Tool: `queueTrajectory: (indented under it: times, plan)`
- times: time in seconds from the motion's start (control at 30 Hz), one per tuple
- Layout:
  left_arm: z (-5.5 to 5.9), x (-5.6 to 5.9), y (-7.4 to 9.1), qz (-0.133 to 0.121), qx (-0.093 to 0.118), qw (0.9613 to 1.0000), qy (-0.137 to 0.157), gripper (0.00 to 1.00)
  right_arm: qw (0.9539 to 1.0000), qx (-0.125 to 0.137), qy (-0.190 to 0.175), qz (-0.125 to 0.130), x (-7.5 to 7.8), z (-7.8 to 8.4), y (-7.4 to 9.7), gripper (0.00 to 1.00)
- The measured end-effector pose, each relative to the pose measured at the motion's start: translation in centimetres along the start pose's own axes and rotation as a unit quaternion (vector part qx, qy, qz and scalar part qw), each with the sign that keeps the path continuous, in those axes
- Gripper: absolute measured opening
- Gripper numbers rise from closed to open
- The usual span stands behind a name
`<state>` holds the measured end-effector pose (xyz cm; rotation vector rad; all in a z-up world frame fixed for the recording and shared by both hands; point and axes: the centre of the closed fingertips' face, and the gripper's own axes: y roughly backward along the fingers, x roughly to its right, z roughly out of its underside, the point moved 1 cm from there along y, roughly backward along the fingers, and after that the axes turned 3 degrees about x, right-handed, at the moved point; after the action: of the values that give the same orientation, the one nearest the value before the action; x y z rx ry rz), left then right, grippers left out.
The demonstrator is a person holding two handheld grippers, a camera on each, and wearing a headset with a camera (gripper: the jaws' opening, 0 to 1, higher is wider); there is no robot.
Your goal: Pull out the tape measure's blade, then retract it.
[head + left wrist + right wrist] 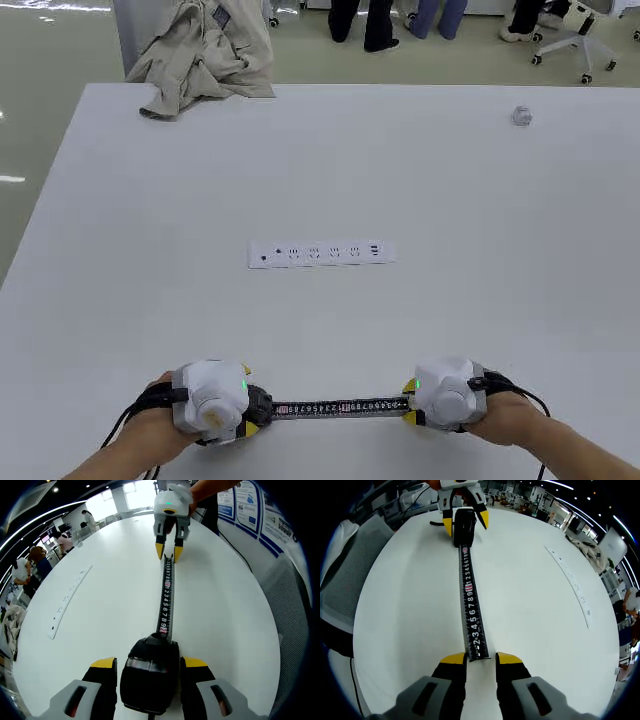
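L gripper sits at 7 o'clock on the white tabletop. Its jaws are abt half open and clamped on both sides of the black tape measure case, which rests on the table. R gripper is at 5 o'clock. Its yellow-tipped jaws are nearly closed w/ the end of the black numbered blade pinched btwn them. The blade is drawn out flat along the table from case to R gripper, numerals up, w/ a red mark abt midway. Both grippers are hand-held and face each other. A white power strip lies mid-table, at 12 o'clock from the blade and well apart. A beige jacket is on the far edge at 11 o'clock, and a small crumpled whitish ball at 1 o'clock.
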<state>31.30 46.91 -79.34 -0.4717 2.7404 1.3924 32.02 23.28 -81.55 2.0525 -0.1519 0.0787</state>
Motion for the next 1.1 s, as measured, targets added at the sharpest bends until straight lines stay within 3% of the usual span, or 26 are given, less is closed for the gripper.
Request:
queueTrajectory:
  times: [0.2,0.6,0.73,0.9,0.97,1.1]
  plan:
    - [0.1,-0.1,0.7,-0.01,0.002,0.9998,0.015,0.5,0.9999,0.0,-0.016,0.005,0.1,0.1,0.0,0.25]
    - [1.0,0.0,2.1,-0.039,0.014,0.9961,0.078,0.54,0.9972,0.009,-0.065,0.036,0.2,0.2,0.4,0.3]
    - [1.6,0.0,2.6,-0.053,0.017,0.9925,0.109,0.56,0.9956,0.017,-0.08,0.046,0.0,0.2,0.3,0.32]
    - [1.6,0.0,3.1,-0.067,0.036,0.9841,0.16,0.63,0.9926,0.026,-0.099,0.064,0.0,0.1,0.6,0.37]
    - [1.8,0.1,3.2,-0.07,0.036,0.9834,0.163,0.64,0.9915,0.027,-0.106,0.071,0.0,0.3,0.6,0.37]
    - [2.1,0.5,3.5,-0.079,0.042,0.9785,0.186,0.64,0.984,0.049,-0.148,0.087,0.2,0.1,1.0,0.37]
